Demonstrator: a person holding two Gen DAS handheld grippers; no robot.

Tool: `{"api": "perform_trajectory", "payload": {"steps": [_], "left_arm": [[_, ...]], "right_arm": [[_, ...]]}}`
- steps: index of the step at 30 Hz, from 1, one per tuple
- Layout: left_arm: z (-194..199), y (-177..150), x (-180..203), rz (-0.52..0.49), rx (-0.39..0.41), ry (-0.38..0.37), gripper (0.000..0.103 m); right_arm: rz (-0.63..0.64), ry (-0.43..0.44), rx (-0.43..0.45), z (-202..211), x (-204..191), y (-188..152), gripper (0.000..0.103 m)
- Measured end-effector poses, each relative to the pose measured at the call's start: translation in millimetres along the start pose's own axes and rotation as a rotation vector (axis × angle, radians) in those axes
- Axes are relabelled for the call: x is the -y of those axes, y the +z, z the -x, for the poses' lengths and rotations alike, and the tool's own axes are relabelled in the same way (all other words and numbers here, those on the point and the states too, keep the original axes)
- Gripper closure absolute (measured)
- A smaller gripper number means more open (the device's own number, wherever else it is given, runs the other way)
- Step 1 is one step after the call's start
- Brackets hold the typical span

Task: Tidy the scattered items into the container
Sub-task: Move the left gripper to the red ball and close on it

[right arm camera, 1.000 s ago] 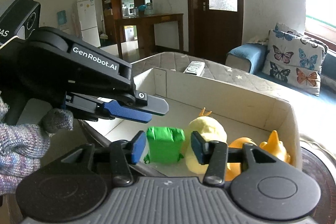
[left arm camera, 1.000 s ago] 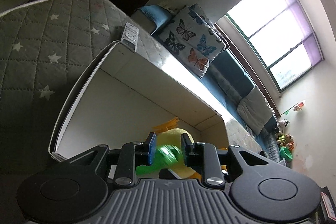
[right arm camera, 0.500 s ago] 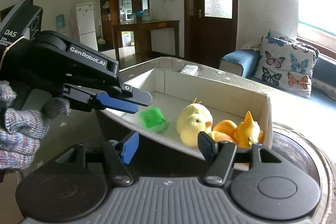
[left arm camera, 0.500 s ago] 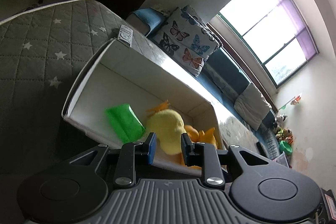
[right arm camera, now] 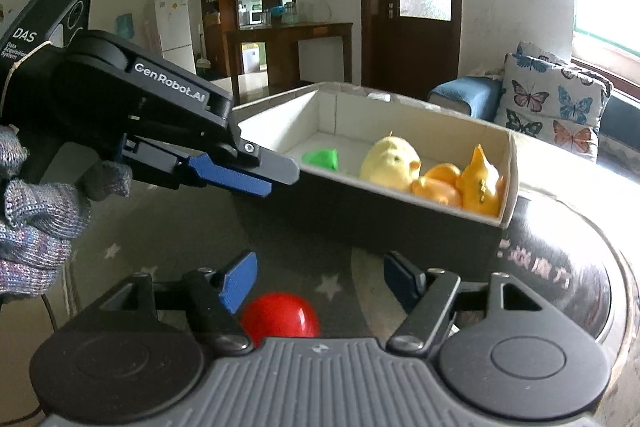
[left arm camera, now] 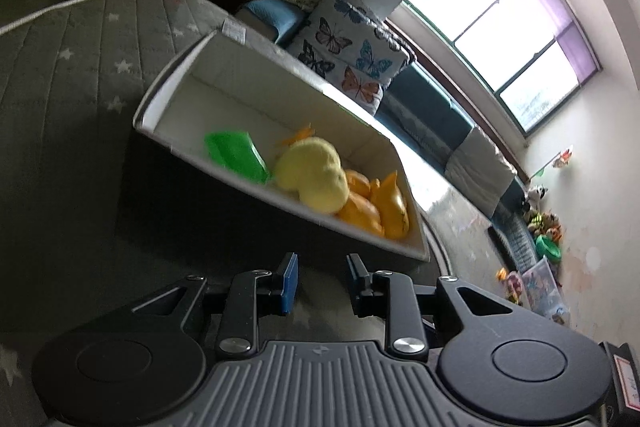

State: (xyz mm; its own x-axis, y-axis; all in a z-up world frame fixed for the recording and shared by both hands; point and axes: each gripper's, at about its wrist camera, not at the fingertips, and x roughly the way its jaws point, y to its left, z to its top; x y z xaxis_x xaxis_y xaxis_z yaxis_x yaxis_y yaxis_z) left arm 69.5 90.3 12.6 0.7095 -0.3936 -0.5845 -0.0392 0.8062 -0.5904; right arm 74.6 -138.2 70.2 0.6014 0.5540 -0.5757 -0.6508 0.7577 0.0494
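A white-lined cardboard box (left arm camera: 168, 95) (right arm camera: 510, 163) stands on a star-patterned cloth. In it lie a green block (left arm camera: 234, 155) (right arm camera: 322, 159), a yellow plush chick (left arm camera: 314, 179) (right arm camera: 390, 163) and orange toys (left arm camera: 380, 205) (right arm camera: 468, 187). My left gripper (left arm camera: 322, 269) is open and empty, pulled back in front of the box; it also shows in the right wrist view (right arm camera: 260, 175). My right gripper (right arm camera: 320, 273) is open and empty. A red ball (right arm camera: 280, 317) lies on the cloth just below and between its fingers.
A remote control (left arm camera: 234, 29) lies on the cloth behind the box. A sofa with a butterfly cushion (right arm camera: 554, 107) stands to the right. A dark round table edge (right arm camera: 580, 267) curves at the right.
Both grippers have drawn back from the box. The green block was let go and lies in the box. The red ball has come into the right wrist view.
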Motion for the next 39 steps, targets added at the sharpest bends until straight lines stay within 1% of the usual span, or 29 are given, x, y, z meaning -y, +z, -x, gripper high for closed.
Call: {"api": "perform_trajectory", "payload": {"steps": [8, 17, 21, 24, 31, 39], "left_arm": [[-8, -25, -7, 0.008, -0.070, 0.008, 0.074], [-12, -35, -10, 0.004, -0.106, 0.013, 0.073], [-15, -37, -12, 0.003, -0.118, 0.017, 0.073], [-17, -38, -12, 0.003, -0.125, 0.016, 0.073], [-21, -39, -14, 0.008, -0.138, 0.014, 0.072], [-25, -41, -14, 0.013, -0.141, 0.012, 0.069]], "right_arm": [[0.033, 0.026, -0.040, 1, -15, -20, 0.031], [0.036, 0.029, -0.068, -6, -22, -32, 0.034], [0.048, 0.022, -0.078, -8, -24, -34, 0.040], [0.056, 0.020, -0.084, -9, -26, -35, 0.041], [0.053, 0.005, -0.099, -15, -26, -38, 0.053], [0.060, -0.003, -0.096, -15, -26, -41, 0.054]]}}
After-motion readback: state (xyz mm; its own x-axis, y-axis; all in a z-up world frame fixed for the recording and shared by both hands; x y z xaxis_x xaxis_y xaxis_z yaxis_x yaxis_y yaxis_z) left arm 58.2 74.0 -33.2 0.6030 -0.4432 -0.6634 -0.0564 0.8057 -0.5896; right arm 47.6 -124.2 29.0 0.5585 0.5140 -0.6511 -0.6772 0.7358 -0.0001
